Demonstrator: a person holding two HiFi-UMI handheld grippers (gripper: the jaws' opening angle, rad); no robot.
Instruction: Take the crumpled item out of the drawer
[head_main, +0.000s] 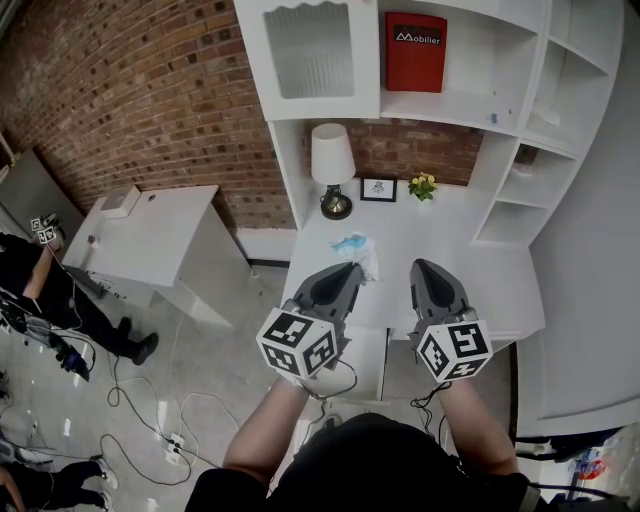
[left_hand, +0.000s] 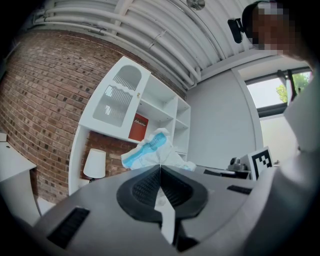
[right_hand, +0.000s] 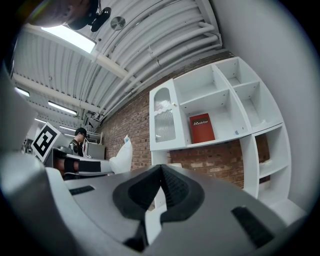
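The crumpled item (head_main: 356, 248) is a white and light-blue wad held up above the white desk (head_main: 470, 270). My left gripper (head_main: 354, 268) is shut on its lower edge; in the left gripper view the wad (left_hand: 150, 151) sticks up just past the closed left gripper (left_hand: 160, 167). Beside it, my right gripper (head_main: 424, 265) hangs over the desk's front part, shut and empty; its own view shows the right gripper (right_hand: 161, 167) with jaws meeting and the wad (right_hand: 122, 157) off to the left. A white drawer (head_main: 366, 362) shows under the desk's front edge, between my arms.
On the desk's back stand a white lamp (head_main: 332, 165), a small framed picture (head_main: 378, 188) and a flower pot (head_main: 423, 185). A red book (head_main: 416, 50) leans on the shelf above. A low white table (head_main: 150, 235) and a person (head_main: 45, 290) are at left; cables cross the floor.
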